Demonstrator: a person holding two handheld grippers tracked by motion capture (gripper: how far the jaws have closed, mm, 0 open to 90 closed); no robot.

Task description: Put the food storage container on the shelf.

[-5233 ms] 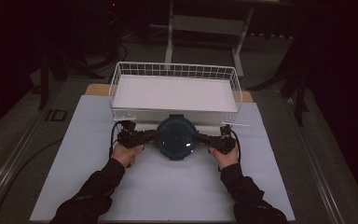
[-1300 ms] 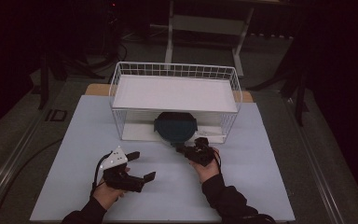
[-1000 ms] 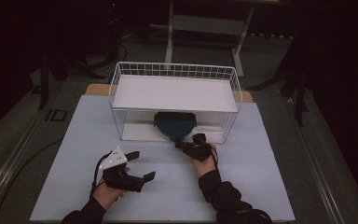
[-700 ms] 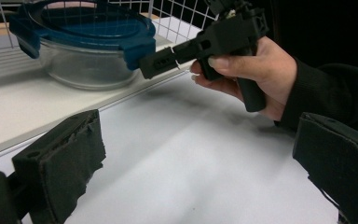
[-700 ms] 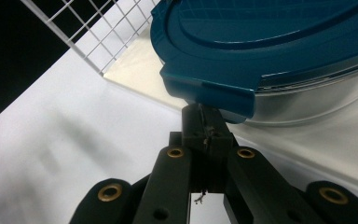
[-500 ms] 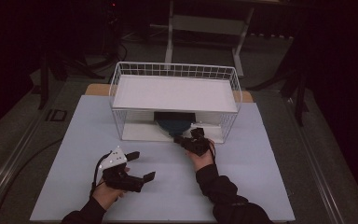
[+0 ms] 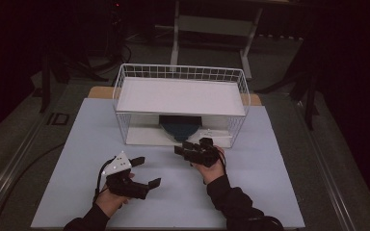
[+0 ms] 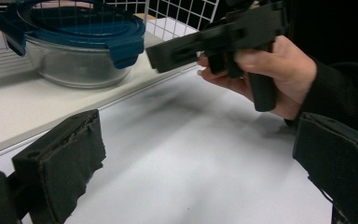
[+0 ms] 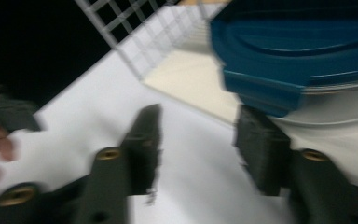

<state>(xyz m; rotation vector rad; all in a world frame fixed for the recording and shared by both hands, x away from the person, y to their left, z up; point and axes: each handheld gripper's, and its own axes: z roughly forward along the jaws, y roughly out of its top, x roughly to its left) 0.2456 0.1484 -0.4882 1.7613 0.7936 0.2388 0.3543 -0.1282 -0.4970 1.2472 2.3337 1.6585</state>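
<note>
- Right gripper (image 7: pixel 185 150): jaws parted, nothing between them. In its own view one pad sits just under a blue lid clip of the container; contact cannot be confirmed through the blur.
- Left gripper (image 7: pixel 142 172): jaws wide apart, empty, low over the pale table cover (image 7: pixel 270 168), well back from the rack.
- Glass container with blue clip-on lid (image 8: pixel 72 39): upright on the lower shelf of the white wire rack (image 7: pixel 180 96), near its front edge.
- Risk: a right jaw catching the lid clip could pop it or drag the container forward off the shelf edge.
- Risk: little clearance under the upper shelf; lifting there could strike the wire.
</note>
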